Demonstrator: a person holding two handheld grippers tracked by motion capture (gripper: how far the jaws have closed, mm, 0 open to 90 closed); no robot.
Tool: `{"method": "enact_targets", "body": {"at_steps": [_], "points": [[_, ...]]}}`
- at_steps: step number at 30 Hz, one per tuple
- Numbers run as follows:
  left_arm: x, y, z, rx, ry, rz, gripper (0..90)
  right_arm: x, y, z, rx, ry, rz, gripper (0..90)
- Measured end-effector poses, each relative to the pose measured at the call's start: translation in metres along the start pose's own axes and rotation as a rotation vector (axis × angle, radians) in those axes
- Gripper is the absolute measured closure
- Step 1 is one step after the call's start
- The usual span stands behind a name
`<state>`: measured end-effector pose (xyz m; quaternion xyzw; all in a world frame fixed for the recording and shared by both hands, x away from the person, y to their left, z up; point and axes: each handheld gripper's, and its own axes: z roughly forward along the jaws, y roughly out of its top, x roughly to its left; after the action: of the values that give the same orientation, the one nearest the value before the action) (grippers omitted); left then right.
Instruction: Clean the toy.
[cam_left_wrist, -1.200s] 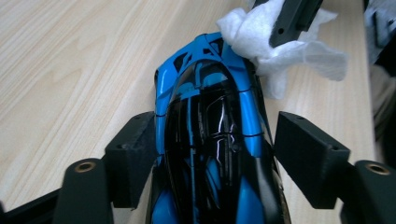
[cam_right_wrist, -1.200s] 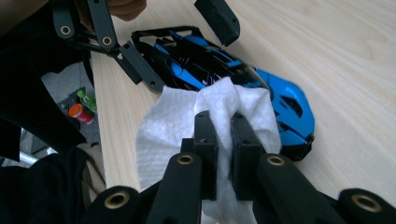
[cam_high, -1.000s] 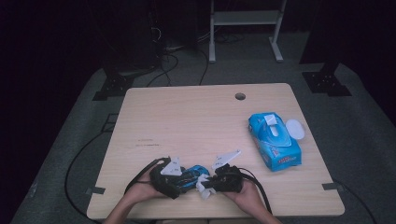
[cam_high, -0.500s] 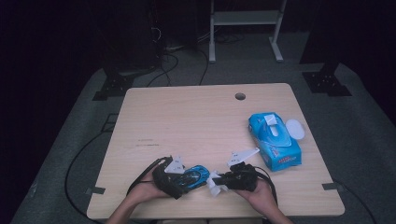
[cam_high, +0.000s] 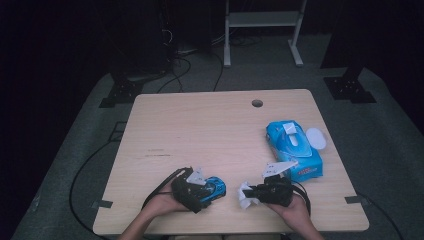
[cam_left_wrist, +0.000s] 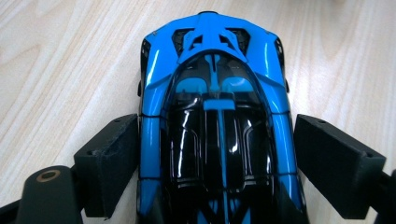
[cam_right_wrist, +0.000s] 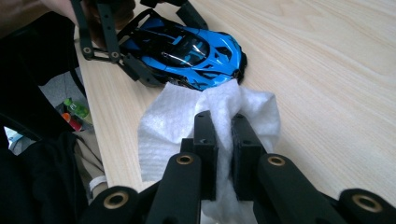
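Note:
A blue and black toy car (cam_high: 214, 187) (cam_left_wrist: 215, 116) (cam_right_wrist: 187, 49) rests on the wooden table (cam_high: 200, 130) near its front edge. My left gripper (cam_high: 207, 192) (cam_left_wrist: 217, 122) straddles the car's rear half. Its jaws have just been opening, and a thin gap shows beside the right pad (cam_left_wrist: 334, 168). To the right, my right gripper (cam_high: 253, 193) (cam_right_wrist: 223, 119) is shut on a crumpled white wipe (cam_high: 244, 196) (cam_right_wrist: 173, 121). The wipe's far edge lies against the car's nose in the right gripper view.
A blue pack of wipes (cam_high: 292, 150) with its white lid (cam_high: 315, 137) flipped open lies at the right side, just behind my right hand. A cable hole (cam_high: 257, 103) sits near the far edge. The table's front edge is close below both hands.
My right gripper has carried the wipe to the right, away from the car. The left hand and the car have stayed where they were.

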<state>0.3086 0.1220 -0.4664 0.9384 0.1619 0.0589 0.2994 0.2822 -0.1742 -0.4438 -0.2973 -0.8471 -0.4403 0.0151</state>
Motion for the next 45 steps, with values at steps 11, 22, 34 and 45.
{"method": "enact_targets", "body": {"at_steps": [11,22,34,45], "points": [[0.002,0.004,-0.005,0.031,-0.008,-0.024,25.9,0.002,0.003,-0.007,-0.029,-0.011,-0.016,82.3],[0.003,0.004,-0.011,0.013,0.000,-0.012,27.9,0.003,0.001,-0.012,-0.036,-0.026,-0.015,82.3],[0.010,0.013,-0.009,0.043,0.004,0.013,27.9,-0.002,-0.001,-0.019,-0.049,-0.035,-0.001,82.3],[0.014,0.007,-0.005,0.066,-0.023,0.006,20.2,-0.002,-0.001,-0.016,-0.043,-0.036,0.002,82.2]]}}
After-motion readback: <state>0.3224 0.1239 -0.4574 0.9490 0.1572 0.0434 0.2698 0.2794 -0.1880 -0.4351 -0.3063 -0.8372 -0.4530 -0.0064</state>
